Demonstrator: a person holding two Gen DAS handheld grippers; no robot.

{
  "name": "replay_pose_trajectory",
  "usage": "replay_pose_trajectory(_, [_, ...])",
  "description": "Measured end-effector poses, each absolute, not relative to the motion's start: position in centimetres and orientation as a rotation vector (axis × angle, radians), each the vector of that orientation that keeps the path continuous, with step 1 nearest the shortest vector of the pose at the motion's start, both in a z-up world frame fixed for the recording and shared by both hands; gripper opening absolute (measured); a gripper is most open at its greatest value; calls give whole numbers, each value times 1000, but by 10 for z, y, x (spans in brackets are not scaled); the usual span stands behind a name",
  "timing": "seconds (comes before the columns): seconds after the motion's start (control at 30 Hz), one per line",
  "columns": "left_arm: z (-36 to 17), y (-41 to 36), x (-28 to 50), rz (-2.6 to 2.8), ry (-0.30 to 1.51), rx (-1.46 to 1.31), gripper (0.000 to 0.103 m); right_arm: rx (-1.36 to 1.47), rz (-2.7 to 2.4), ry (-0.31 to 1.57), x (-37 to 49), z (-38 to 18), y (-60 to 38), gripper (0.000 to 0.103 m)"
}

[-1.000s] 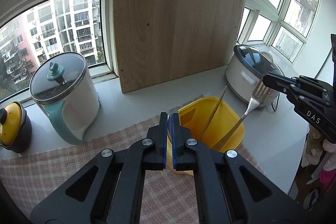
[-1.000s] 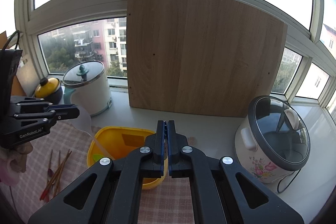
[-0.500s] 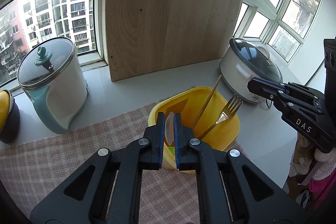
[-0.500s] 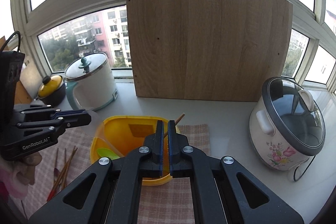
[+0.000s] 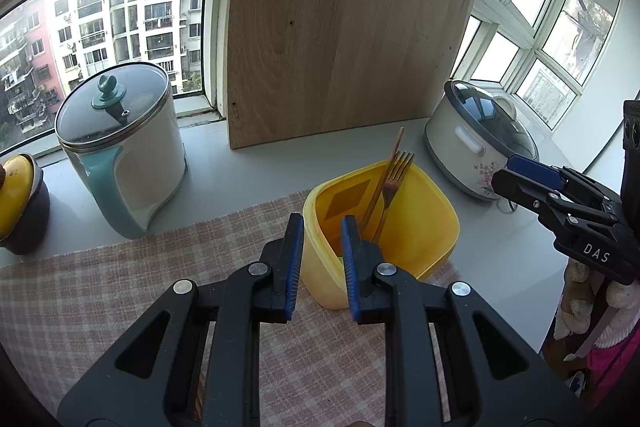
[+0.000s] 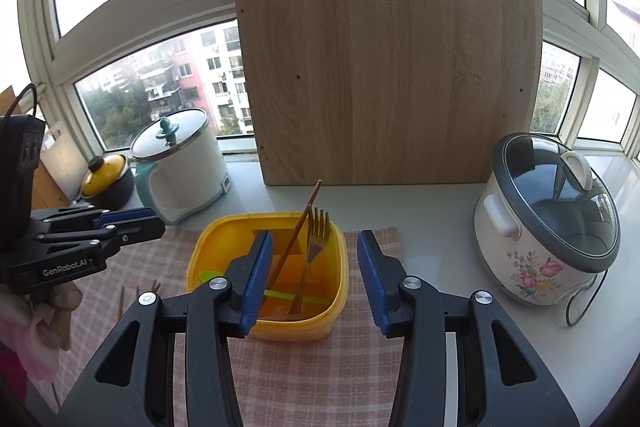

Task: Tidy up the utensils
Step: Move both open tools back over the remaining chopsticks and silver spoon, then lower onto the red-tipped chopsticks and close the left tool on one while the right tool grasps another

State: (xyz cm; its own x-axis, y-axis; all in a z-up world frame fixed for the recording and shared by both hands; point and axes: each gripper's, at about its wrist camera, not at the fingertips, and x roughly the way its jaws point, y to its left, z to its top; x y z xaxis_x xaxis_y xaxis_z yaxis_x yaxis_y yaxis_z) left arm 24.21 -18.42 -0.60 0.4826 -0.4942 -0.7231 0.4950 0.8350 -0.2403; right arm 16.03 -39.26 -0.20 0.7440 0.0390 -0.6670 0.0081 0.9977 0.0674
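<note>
Both wrist views downward, yellow tub [image 5: 416, 227] shared.

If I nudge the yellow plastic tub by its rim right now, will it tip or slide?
The yellow plastic tub looks thin-walled and light, so it would probably slide or drag on the checked cloth. The gold fork and wooden chopstick lean against its rim, so they may rattle or shift.
</note>
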Motion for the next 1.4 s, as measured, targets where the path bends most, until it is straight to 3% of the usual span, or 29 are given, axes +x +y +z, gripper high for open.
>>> replay_pose_trajectory(0.17, [-4, -166, 234, -582, 876, -12, 18, 52, 14, 721, 151, 1, -384, 60])
replay_pose_trajectory(0.23, [-4, -157, 231, -572, 877, -18, 18, 45, 17, 716, 147, 1, -380, 72])
replay_pose_trajectory(0.33, [-4, -141, 225, -543, 869, -16, 18, 33, 32, 709, 143, 0, -371, 77])
replay_pose_trajectory(0.37, [-3, -136, 224, -533, 865, -16, 23, 30, 37, 711, 142, -1, -369, 79])
replay_pose_trajectory(0.4, [-3, -129, 222, -523, 862, -17, 38, 28, 41, 712, 141, -2, -366, 81])
replay_pose_trajectory(0.47, [-3, -116, 217, -504, 851, -24, 49, 17, 49, 713, 139, -5, -360, 81])
replay_pose_trajectory(1.0, [-47, -25, 180, -380, 944, -19, 49, 25, 241, 719, 126, -26, -312, 82])
replay_pose_trajectory(1.4, [-101, 11, 175, -317, 1076, -88, 46, 5, 353, 877, 135, -65, -254, 82])
